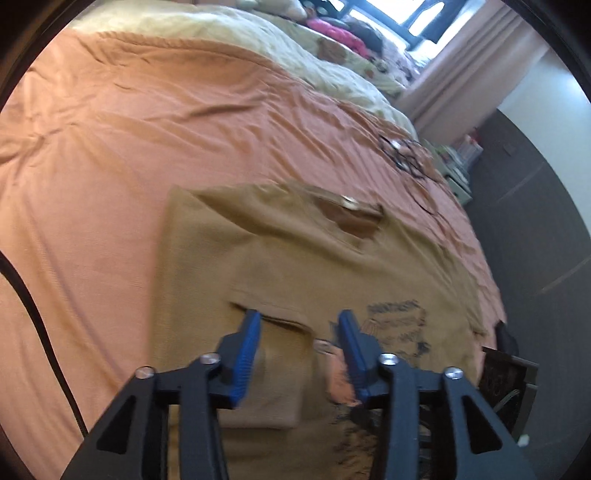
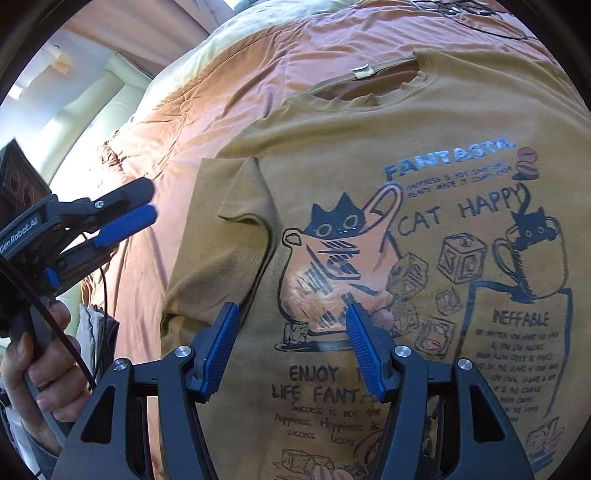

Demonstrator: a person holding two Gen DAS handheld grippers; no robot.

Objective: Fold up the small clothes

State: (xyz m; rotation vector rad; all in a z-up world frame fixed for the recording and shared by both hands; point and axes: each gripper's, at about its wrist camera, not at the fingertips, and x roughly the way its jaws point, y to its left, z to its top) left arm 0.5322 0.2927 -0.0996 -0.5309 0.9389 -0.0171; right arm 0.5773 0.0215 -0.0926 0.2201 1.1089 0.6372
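Observation:
A mustard-brown T-shirt with a cat print lies flat, front up, on an orange bedspread. Its left side and sleeve are folded inward over the body. In the left wrist view the shirt lies ahead, with the folded sleeve between the fingers. My left gripper is open and empty, just above the shirt. It also shows in the right wrist view, left of the shirt over the bedspread. My right gripper is open and empty, above the shirt's print.
The orange bedspread spreads far and left. A cream quilt and piled clothes lie at the bed's head. A black cord and glasses lie beyond the shirt. The bed edge and grey floor are to the right.

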